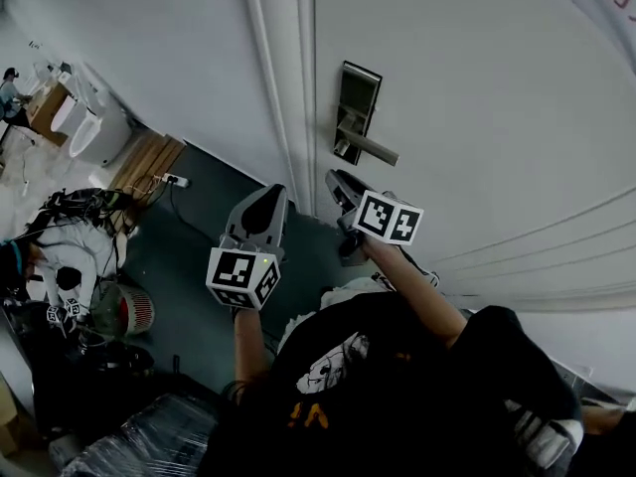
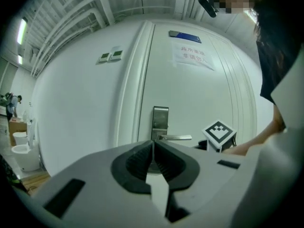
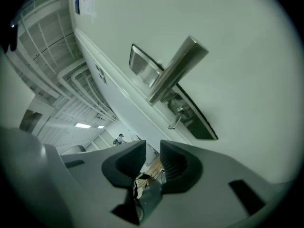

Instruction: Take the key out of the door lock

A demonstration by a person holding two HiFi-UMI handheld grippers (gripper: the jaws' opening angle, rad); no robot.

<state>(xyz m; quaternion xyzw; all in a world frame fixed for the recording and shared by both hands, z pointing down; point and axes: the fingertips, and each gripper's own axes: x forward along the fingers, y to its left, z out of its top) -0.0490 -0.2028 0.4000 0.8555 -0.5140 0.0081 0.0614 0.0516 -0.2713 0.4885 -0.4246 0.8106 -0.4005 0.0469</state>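
The white door [image 1: 477,87] carries a metal lock plate [image 1: 358,99] with a lever handle [image 1: 370,148]. In the right gripper view a small silver key [image 3: 176,119] sticks out of the lock plate [image 3: 190,115] just below the lever handle [image 3: 176,68]. My right gripper [image 3: 153,152] is open and empty, a short way below the key and apart from it. In the head view the right gripper [image 1: 340,181] sits just under the handle, and I cannot make out the key there. My left gripper [image 1: 266,203] is shut and empty, lower left of the lock, facing the door frame [image 2: 135,80].
A paper notice [image 2: 192,54] hangs high on the door. On the floor to the left lie a wooden pallet [image 1: 147,159], a power strip [image 1: 175,180], white fixtures [image 1: 89,119], a small fan [image 1: 125,309] and tangled gear [image 1: 70,229]. A person stands far off [image 1: 12,85].
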